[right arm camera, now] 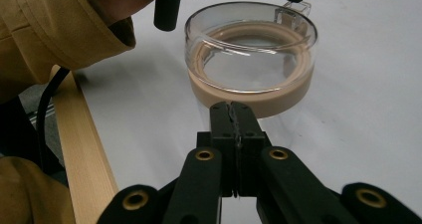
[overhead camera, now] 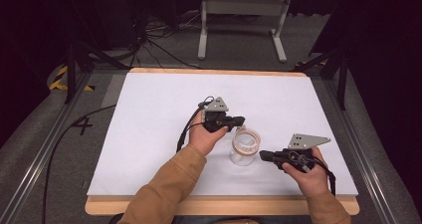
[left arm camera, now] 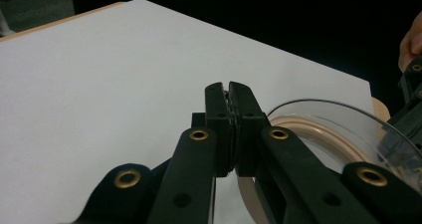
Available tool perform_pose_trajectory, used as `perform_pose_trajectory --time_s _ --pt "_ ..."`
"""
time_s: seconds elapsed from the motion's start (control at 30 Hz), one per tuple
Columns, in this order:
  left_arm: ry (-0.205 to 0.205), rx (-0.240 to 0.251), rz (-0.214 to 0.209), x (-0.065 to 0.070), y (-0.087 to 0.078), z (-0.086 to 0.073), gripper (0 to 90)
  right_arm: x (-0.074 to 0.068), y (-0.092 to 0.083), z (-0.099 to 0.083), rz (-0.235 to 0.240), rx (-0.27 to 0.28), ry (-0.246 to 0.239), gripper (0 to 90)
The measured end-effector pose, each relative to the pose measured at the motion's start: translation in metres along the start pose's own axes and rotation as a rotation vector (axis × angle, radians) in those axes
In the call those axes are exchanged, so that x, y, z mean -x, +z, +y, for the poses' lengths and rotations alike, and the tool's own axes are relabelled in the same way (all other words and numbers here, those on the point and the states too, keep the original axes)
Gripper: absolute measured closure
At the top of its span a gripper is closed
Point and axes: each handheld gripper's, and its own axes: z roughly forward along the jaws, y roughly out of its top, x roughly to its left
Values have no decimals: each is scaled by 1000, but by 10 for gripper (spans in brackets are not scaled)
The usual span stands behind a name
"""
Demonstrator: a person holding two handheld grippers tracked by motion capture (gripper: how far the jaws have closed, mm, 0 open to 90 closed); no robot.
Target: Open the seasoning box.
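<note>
A clear round container stands on the white sheet near the table's front, with a tan ring inside its upper part. My left gripper hovers at the container's far left rim, jaws pressed together and nothing seen between them. In the left gripper view its tips sit beside the clear rim and the ring. My right gripper lies just right of the container, shut and empty. In the right gripper view its tips point at the container, a short gap away from the ring's band.
The white sheet covers a wooden board whose front edge is close to the person. A tan sleeve reaches in from the left. Beyond the table are floor cables and a white stand.
</note>
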Motion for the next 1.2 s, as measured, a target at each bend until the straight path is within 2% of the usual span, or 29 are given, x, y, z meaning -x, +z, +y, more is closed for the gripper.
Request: perform_pose_trajectory --time_s 0.27,0.5,0.67,0.97,1.2 --pt "-15 2 -10 -2 0 -1 883 0 3 1 -9 3 3 900" --pt "-23 4 -15 -3 0 -1 884 0 2 4 -38 37 7 900" --pt "-43 14 -29 -5 0 -2 884 1 2 3 -38 43 16 900" --pt "-44 18 -32 -5 0 -2 885 1 1 5 -28 76 15 900" --pt "-43 17 -36 -5 0 -2 885 1 2 4 -34 53 10 900"
